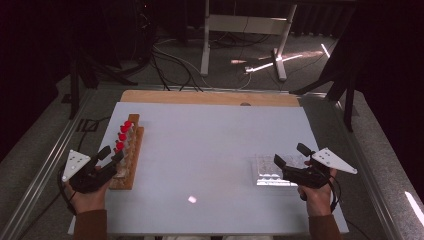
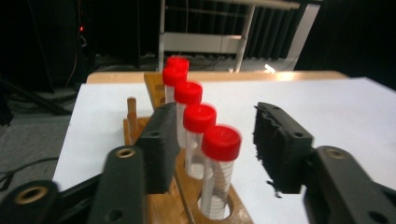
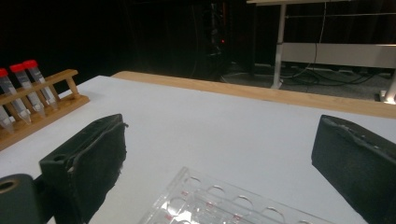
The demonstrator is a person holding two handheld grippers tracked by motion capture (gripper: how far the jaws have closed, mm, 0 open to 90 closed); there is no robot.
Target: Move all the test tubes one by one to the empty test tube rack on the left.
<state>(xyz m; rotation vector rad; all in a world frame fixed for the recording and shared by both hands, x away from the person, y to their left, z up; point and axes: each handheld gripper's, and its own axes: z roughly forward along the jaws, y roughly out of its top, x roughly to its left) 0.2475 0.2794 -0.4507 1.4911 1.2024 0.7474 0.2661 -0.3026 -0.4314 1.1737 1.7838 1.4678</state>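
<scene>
A: Red caps top five clear tubes [image 2: 219,161] standing in a row in a wooden rack [image 1: 129,159] at the left side of the table. Any writing on them?

B: None that can be read. The nearest tube shows faint ridges or marks down its wall in the left gripper view, too blurred to tell.

A: And the left gripper [image 2: 212,140]?

B: Its jaws stand partly open on either side of the nearest tube, at the near end of the rack. The pads do not press on it; there is a gap on each side. It holds nothing.

A: The right gripper [image 3: 219,154]?

B: Wide open, with nothing between the pads. It hovers over a clear plastic well plate [image 3: 219,205] lying flat at the right side of the table. Small red marks sit beside the wells, too small to read.

A: The surface?

B: A white sheet [image 1: 210,150] covers the table [image 1: 210,96], with a strip of pale wood showing bare along the far edge. A small bright spot of light lies on the sheet near the front.

A: The room?

B: Dark. Grey floor, black cables trailing across it, and the white legs of another table [image 1: 245,30] beyond.
</scene>
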